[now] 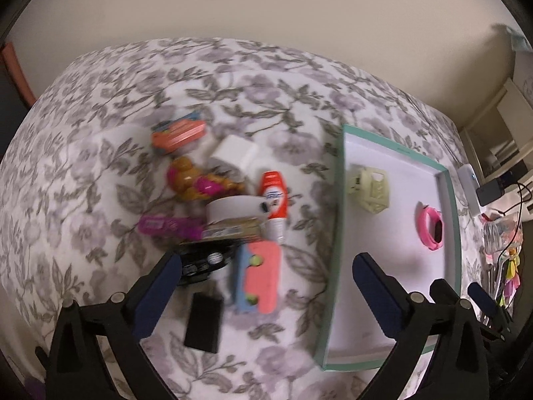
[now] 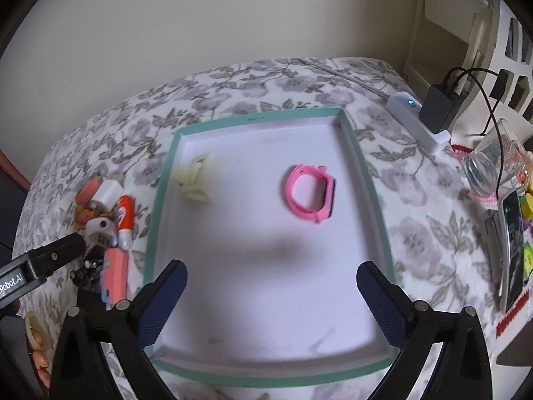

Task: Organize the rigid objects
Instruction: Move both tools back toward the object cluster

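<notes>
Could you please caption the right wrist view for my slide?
Open right gripper above a teal-rimmed tray holding a pink watch and cream clip.

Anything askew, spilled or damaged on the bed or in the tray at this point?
Nothing spilled or visibly damaged. The pink watch and pale yellow clip lie apart in the teal-rimmed tray. Beside it, the unsorted items sit in a jumbled heap, the red-and-white tube leaning on the others. Both views are blurred, so fine damage cannot be ruled out.

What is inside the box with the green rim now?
Inside the box lie a pink watch and a pale yellow clip, apart from each other. Nothing covers the white floor.
</notes>
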Demonstrator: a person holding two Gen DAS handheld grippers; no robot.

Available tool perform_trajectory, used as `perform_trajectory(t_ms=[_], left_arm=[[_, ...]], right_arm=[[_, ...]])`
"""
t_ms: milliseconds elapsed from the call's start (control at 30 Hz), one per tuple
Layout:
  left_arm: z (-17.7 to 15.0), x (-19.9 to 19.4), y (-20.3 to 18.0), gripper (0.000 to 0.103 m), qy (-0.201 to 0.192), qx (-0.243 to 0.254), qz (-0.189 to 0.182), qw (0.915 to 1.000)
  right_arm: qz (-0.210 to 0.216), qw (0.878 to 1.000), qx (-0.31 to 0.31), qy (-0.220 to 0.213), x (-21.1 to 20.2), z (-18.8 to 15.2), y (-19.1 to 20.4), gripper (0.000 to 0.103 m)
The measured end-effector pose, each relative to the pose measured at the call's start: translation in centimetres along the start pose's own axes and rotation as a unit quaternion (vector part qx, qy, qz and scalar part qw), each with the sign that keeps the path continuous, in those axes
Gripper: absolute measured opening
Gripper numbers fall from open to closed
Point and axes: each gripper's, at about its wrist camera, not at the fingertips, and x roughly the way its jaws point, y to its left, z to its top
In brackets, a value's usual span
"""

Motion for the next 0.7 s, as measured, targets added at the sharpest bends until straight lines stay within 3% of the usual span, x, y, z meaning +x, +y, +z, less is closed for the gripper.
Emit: perform_trajectory(t_ms=[267,533,700], left_arm=[[-1.5,-1.3,4.8,0.102,-0.033,-0.045,0.007,0.9984],[-2.3,-0.7,9.2,0.102,0.001,-0.081,0.047,0.9956],[-2.6,0.4,11.4,0.102,0.037,-0.126,0.036,0.9907]], right_arm=[[0.024,0.999,-0.037,-0.006,-0.7,-1.7,4.9,0.103],[0.046,0.995,-0.092,-0.004,-0.3,-3.0,10.6,0.103],[0.06,0.992,-0.109,0.008,0.7,-3.4,12.7,0.103]])
